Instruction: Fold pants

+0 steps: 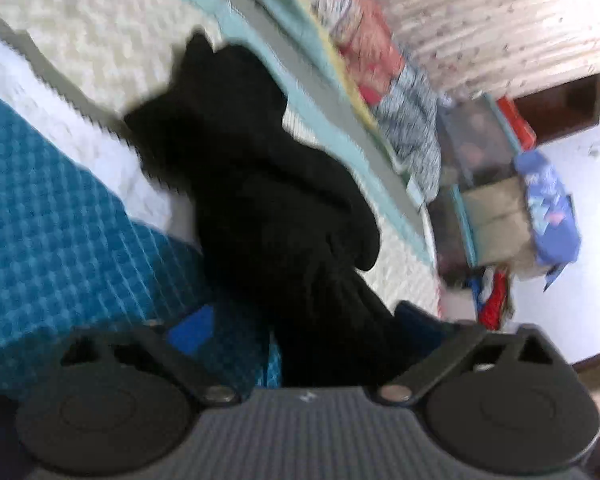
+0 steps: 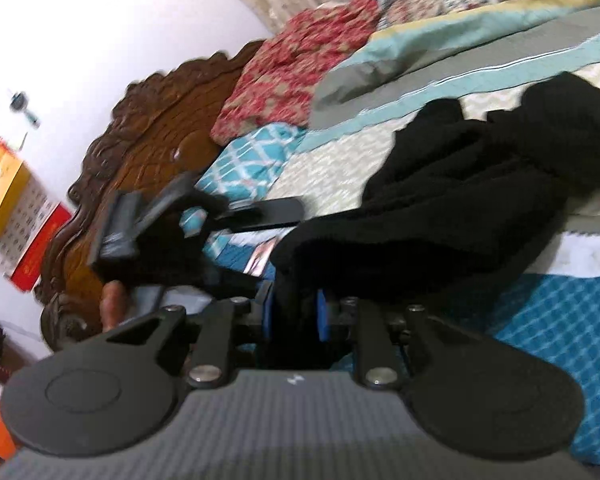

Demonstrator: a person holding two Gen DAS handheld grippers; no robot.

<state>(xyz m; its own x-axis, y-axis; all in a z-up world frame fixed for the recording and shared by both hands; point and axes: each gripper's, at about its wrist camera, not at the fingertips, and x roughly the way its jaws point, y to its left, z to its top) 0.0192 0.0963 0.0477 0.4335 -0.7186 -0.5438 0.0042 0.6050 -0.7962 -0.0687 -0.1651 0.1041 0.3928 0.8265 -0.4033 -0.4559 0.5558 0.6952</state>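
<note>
The black pants (image 1: 260, 184) lie bunched and twisted on the bed, one end running down to my left gripper (image 1: 300, 320). Its blue-padded fingers (image 1: 190, 330) stand wide apart with the cloth lying loose between them, nearer the right finger. In the right wrist view the pants (image 2: 480, 184) stretch from the upper right down into my right gripper (image 2: 295, 314), whose blue pads (image 2: 267, 316) are shut on a fold of the cloth. The left gripper (image 2: 260, 220) shows at the left of that view, held by a hand (image 2: 112, 304).
The bed has a cream quilt (image 1: 100, 40), a teal checked blanket (image 1: 60, 220) and piled patterned bedding (image 2: 300, 60). A carved wooden headboard (image 2: 140, 152) stands behind. Boxes and bags (image 1: 500, 200) sit on the floor beside the bed, under a curtain (image 1: 500, 20).
</note>
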